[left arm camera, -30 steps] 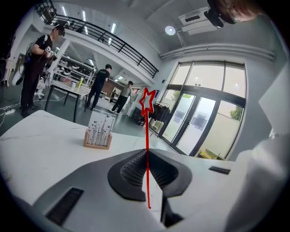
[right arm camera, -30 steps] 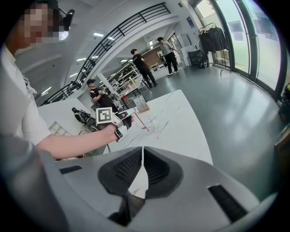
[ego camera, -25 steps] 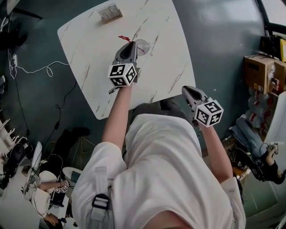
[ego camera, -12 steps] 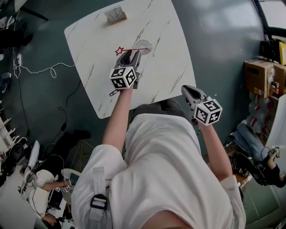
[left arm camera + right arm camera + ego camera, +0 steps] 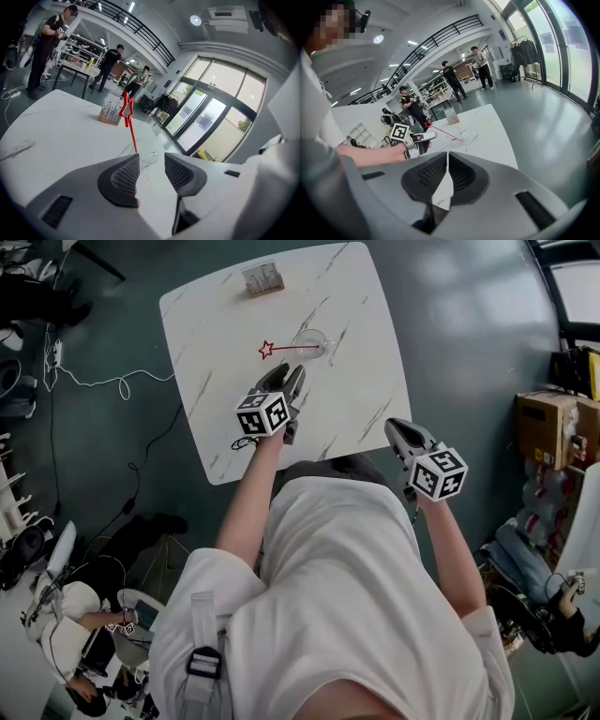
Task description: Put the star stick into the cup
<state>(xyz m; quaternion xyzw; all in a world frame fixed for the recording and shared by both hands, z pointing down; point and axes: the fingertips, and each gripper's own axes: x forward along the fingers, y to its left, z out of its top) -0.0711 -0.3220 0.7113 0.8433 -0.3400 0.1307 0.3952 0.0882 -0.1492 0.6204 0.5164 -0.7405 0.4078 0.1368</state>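
Observation:
A clear cup [image 5: 310,341] stands on the white marble table [image 5: 216,399], and the red star stick [image 5: 279,349] leans out of it with its star end to the left. My left gripper [image 5: 286,377] is a short way nearer than the cup. Its jaws are opening with nothing between them. In the left gripper view the star stick [image 5: 128,119] rises from the cup [image 5: 149,157] just beyond the left gripper [image 5: 151,158]. My right gripper [image 5: 396,428] hangs shut off the table's near right edge, holding nothing. The right gripper [image 5: 446,155] looks toward the cup [image 5: 462,136].
A small wooden card holder [image 5: 263,279] sits near the table's far edge. Cables [image 5: 94,385] trail on the floor to the left, and cardboard boxes [image 5: 548,399] stand at the right. People stand at tables [image 5: 111,61] in the background.
My left gripper has let go of the star stick, opened, and drawn back from the cup. The stick now rests in the cup. The right gripper has stayed in place.

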